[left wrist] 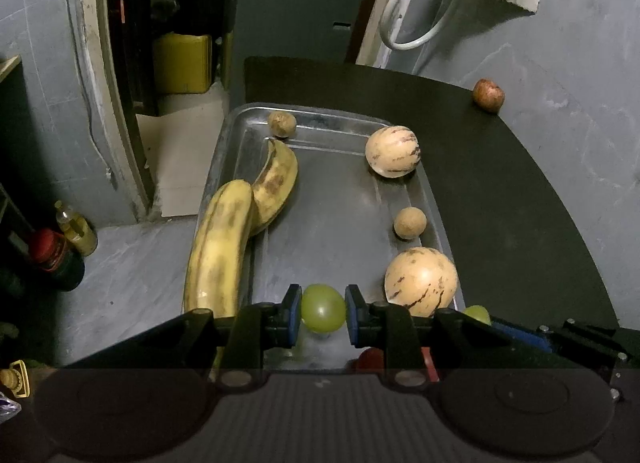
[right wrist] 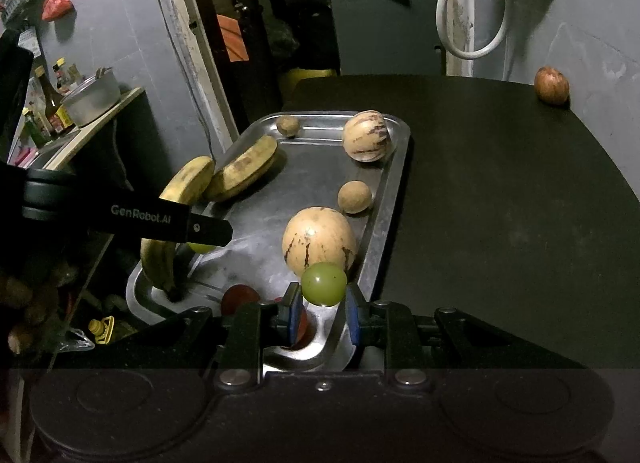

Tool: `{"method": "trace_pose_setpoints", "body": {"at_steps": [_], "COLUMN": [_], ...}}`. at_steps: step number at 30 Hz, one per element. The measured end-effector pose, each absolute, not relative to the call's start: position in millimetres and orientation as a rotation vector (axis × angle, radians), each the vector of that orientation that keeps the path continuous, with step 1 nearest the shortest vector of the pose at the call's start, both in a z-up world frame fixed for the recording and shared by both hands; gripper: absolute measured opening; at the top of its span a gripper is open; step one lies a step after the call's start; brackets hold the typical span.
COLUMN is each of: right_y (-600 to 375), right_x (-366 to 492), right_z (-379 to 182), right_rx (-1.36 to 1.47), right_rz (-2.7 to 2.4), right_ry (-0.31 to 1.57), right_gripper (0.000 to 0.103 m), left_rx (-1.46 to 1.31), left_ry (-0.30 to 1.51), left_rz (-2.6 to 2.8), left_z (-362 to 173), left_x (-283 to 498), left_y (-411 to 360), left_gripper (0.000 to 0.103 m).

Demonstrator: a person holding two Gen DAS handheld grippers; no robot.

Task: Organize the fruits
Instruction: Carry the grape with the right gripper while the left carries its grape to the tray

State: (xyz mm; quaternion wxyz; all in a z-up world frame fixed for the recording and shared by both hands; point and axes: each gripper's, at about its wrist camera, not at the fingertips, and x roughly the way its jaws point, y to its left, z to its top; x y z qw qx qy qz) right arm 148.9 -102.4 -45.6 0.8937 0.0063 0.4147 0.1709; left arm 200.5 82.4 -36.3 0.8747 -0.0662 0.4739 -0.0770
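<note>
The middle of the metal tray (left wrist: 224, 167) lies bare, a lane between the two bananas (left wrist: 240, 219) along its left rim and the row on its right: two striped melons (left wrist: 420, 281) with a small brown ball (left wrist: 409, 223) between them. Right of the tray the dark counter (right wrist: 500, 203) is open (only a reddish apple (right wrist: 551, 85) sits at its far edge). A white hose (right wrist: 472, 23) loops down the wall behind.

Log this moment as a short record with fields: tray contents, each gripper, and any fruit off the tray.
tray: two bananas, two striped melons, two small brown round fruits
left gripper: shut on a green grape, over the tray's near end
right gripper: shut on a second green grape, near the tray's edge
off tray: one reddish apple on the dark table
</note>
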Motion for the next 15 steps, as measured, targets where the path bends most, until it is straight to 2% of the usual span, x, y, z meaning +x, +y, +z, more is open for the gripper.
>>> {"method": "trace_pose_setpoints", "body": {"at_steps": [15], "right_y": [-99.5], "right_x": [152.9], "right_z": [-54.1], "right_rx": [-0.008], "right_rz": [0.344], "right_ry": [0.885], "right_gripper": [0.025], "left_rx": [-0.125], "left_ry": [1.013], "left_rz": [-0.148], "left_z": [-43.7], "left_x": [202.2], "left_y": [84.5], "left_gripper": [0.025]}}
